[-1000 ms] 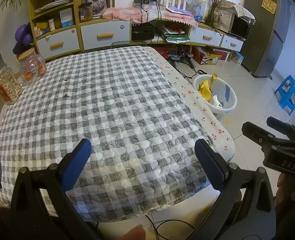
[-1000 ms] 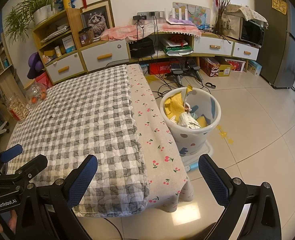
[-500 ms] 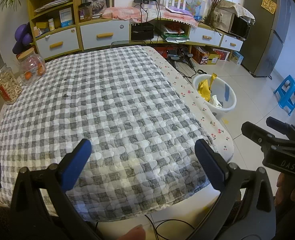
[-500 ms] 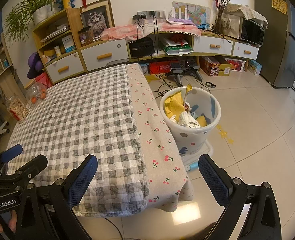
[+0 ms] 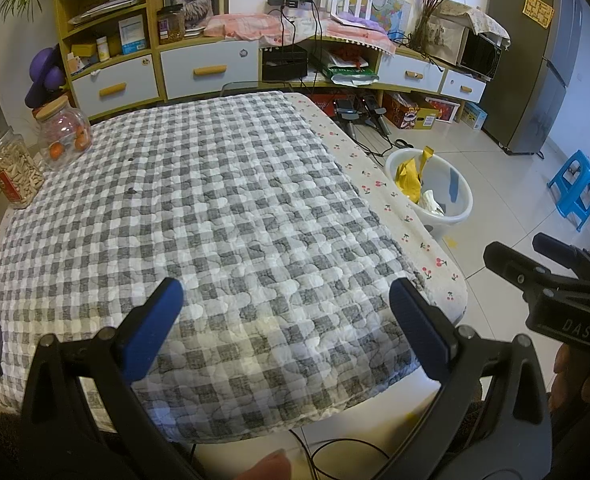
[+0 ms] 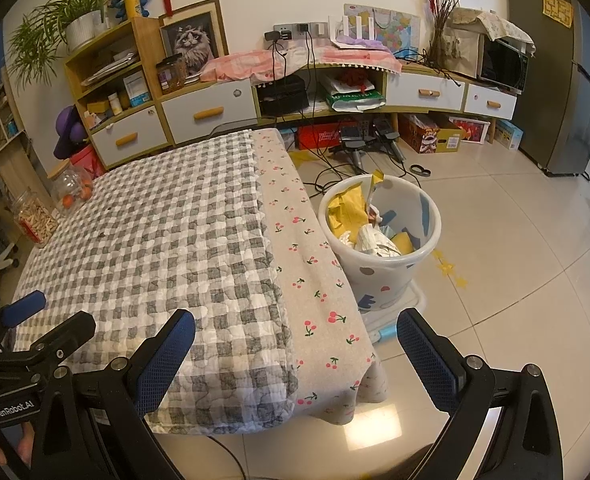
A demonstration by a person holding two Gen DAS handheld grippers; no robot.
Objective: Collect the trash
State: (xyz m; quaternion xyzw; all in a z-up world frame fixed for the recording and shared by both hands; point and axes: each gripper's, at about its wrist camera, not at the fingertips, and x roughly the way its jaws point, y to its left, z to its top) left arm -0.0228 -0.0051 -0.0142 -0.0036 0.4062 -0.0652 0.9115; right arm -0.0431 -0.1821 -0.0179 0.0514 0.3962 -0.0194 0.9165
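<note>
A white trash bin [image 6: 383, 264] stands on the floor just right of the table, holding yellow wrappers [image 6: 345, 210] and crumpled paper [image 6: 375, 240]; it also shows in the left wrist view [image 5: 455, 204]. My left gripper [image 5: 285, 328] is open and empty above the near edge of the grey checked tablecloth [image 5: 199, 208]. My right gripper [image 6: 295, 356] is open and empty over the table's near right corner, short of the bin. I see no loose trash on the cloth, only a tiny dark speck [image 5: 131, 190].
Two glass jars [image 5: 61, 134] [image 5: 13, 176] stand at the table's far left. Cabinets with drawers [image 6: 209, 110] line the back wall, cables and boxes [image 6: 427, 136] lie below them. A blue stool [image 5: 577, 188] and a fridge [image 5: 539, 56] are at right.
</note>
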